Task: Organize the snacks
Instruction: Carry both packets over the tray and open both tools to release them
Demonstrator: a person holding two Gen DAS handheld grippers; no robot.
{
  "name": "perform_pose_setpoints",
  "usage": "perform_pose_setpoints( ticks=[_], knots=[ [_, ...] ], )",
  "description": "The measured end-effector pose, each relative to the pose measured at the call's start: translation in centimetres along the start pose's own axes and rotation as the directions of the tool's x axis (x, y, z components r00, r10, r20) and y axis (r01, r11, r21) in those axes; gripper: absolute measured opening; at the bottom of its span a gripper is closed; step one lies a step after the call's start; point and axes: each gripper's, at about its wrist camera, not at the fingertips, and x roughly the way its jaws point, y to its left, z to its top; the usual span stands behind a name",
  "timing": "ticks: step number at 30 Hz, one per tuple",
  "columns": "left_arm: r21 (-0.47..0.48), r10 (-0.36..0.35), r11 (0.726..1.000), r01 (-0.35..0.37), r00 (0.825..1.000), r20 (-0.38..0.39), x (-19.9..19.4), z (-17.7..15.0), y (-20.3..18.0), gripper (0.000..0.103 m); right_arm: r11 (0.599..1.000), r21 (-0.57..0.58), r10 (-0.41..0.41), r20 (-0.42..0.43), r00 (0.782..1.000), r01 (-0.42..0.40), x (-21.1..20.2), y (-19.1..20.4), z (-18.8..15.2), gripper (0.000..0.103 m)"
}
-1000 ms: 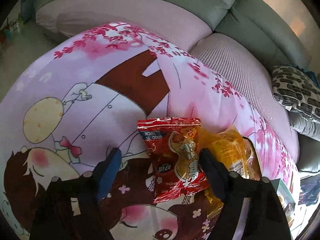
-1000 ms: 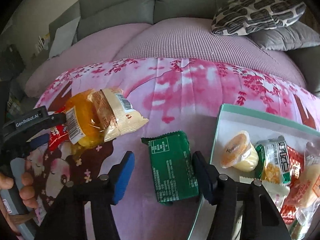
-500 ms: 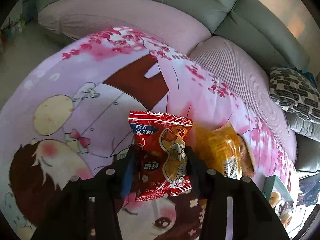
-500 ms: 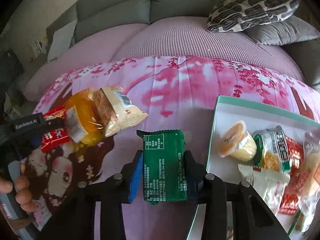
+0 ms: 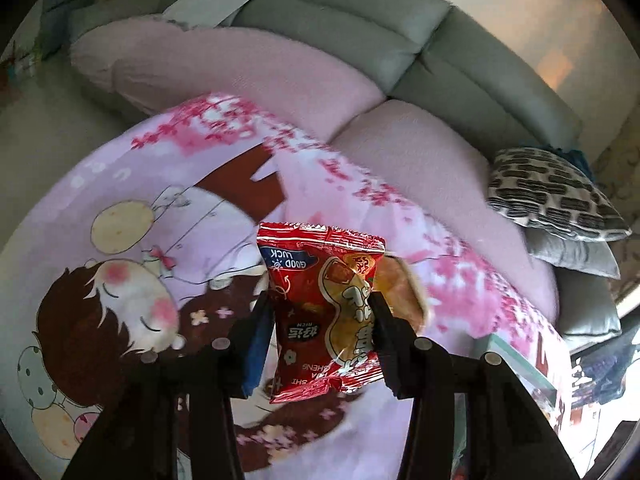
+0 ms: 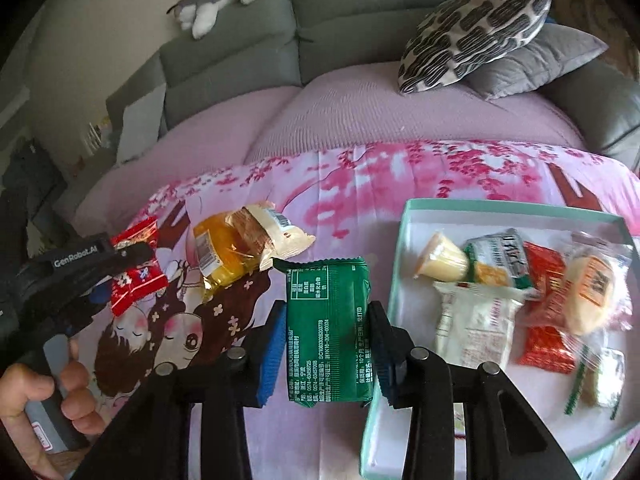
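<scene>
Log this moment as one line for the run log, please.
left gripper: jaws shut on red snack packet | right gripper: jaws shut on green snack packet | tray: holds several snacks

Setting: home living room. Grey sectional sofa [image 6: 240, 40] with pink seat covers; plush toy [image 6: 218, 2] lying on the sofa's backrest; patterned cushion [image 6: 476, 28] stacked on a grey pillow [image 6: 548, 64] at the sofa's right end; cartoon-printed pink cloth [image 5: 168, 216] spread just before the sofa.
</scene>
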Motion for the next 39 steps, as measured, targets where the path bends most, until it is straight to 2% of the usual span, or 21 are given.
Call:
perform_pose_setpoints(
  ticks=[7, 11, 18, 22, 26, 34, 39],
  knots=[
    [0.087, -0.070, 0.994, 0.069, 0.997, 0.014, -1.3, -0.8, -4.3, 0.049, 0.997, 0.071, -0.003, 0.051, 0.999, 0.000, -2.4, -2.9, 0.4, 0.042],
    [0.159, -0.118, 0.980, 0.117, 0.993, -0.002, -1.8, -1.9, -7.3, 0.049, 0.995, 0.102, -0.021, 0.085, 0.996, 0.012, -3.9, -4.8, 0.8, 0.042],
    [0.287, -0.230, 0.926, 0.245, 0.969, -0.084, -2.4, -5.0, -13.1, 0.049, 0.972, 0.211, -0.134, 0.129, 0.983, 0.105, -6.9, -10.6, 1.1, 0.042],
    [0.348, -0.256, 0.894, 0.284, 0.959, -0.125, -2.5, -6.8, -15.7, 0.049, 0.951, 0.269, -0.194, 0.145, 0.970, 0.149, -8.4, -13.8, 1.0, 0.042],
    [0.383, -0.238, 0.882, 0.276, 0.961, -0.144, -1.8, -8.0, -16.9, 0.049, 0.940, 0.310, -0.196, 0.149, 0.969, 0.142, -8.9, -15.2, 1.0, 0.042],
    [0.398, -0.132, 0.897, 0.191, 0.976, -0.172, 1.8, -8.8, -16.1, 0.049, 0.945, 0.299, -0.169, 0.107, 0.980, 0.130, -6.9, -15.1, 0.8, 0.042],
    [0.424, -0.079, 0.893, 0.152, 0.980, -0.184, 3.3, -9.4, -15.9, 0.049, 0.946, 0.297, -0.163, 0.081, 0.983, 0.132, -5.9, -15.0, 0.5, 0.042]
  ],
)
